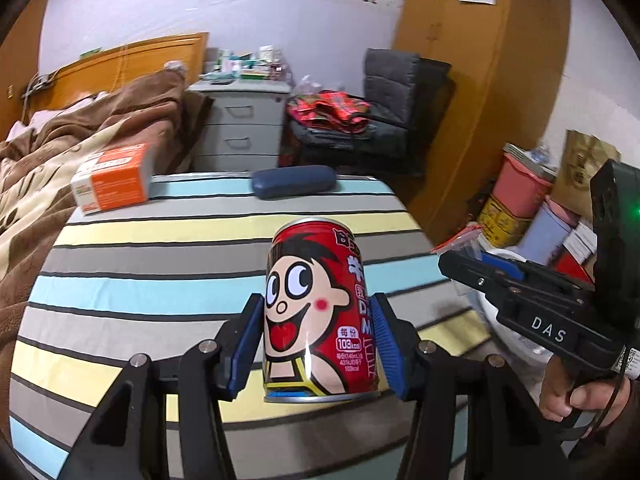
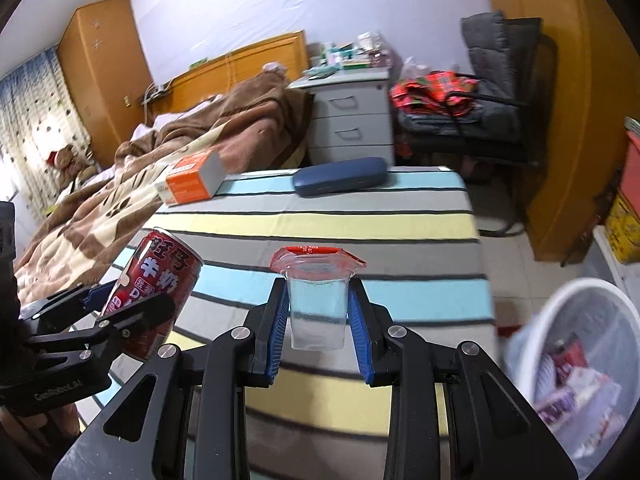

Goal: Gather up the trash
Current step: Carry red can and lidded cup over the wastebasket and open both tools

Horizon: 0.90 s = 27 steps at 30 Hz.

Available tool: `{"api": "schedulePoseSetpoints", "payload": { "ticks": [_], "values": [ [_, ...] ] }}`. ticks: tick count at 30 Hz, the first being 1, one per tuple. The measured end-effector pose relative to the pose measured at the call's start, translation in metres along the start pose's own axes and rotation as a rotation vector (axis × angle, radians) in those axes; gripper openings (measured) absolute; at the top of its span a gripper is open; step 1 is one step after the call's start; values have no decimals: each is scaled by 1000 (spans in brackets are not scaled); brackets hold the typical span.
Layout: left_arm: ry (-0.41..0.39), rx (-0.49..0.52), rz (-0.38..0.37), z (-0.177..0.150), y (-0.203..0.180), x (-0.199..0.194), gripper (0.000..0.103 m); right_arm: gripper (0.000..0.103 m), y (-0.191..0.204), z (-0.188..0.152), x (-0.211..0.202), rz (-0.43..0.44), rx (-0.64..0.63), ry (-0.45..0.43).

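My left gripper (image 1: 318, 340) is shut on a red milk can (image 1: 318, 312) with a cartoon face, held above the striped table (image 1: 160, 280). The can (image 2: 160, 292) and left gripper (image 2: 120, 308) also show at the left of the right wrist view. My right gripper (image 2: 318, 320) is shut on a clear plastic cup (image 2: 318, 308) with a red peeled lid, held above the table (image 2: 360, 216). The right gripper (image 1: 480, 276) shows at the right of the left wrist view. A white mesh trash bin (image 2: 580, 364) with wrappers inside stands on the floor at lower right.
An orange box (image 1: 114, 184) and a dark blue glasses case (image 1: 294, 182) lie at the table's far edge. A bed with a brown blanket (image 1: 60, 160) is on the left. A grey drawer unit (image 1: 240, 124), a chair with clothes (image 1: 360, 116) and stacked boxes (image 1: 524, 196) stand beyond.
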<state>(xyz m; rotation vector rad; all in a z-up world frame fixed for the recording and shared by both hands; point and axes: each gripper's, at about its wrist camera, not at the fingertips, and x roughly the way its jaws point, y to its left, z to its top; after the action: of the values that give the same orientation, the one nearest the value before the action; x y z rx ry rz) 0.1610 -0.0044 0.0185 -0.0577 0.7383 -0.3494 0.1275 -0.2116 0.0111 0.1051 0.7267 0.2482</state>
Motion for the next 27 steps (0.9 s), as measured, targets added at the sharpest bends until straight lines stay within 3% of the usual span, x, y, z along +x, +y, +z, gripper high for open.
{"api": "schedulePoseSetpoints", "payload": {
  "ticks": [14,27],
  "values": [
    [-3,134,-148,-9,-102,5,55,31,-68,-38,-67,-177,162,-93],
    [28,242,-271,-13,-190,26,55,31,-131,-66,-107,-337,297,-125]
  ]
}}
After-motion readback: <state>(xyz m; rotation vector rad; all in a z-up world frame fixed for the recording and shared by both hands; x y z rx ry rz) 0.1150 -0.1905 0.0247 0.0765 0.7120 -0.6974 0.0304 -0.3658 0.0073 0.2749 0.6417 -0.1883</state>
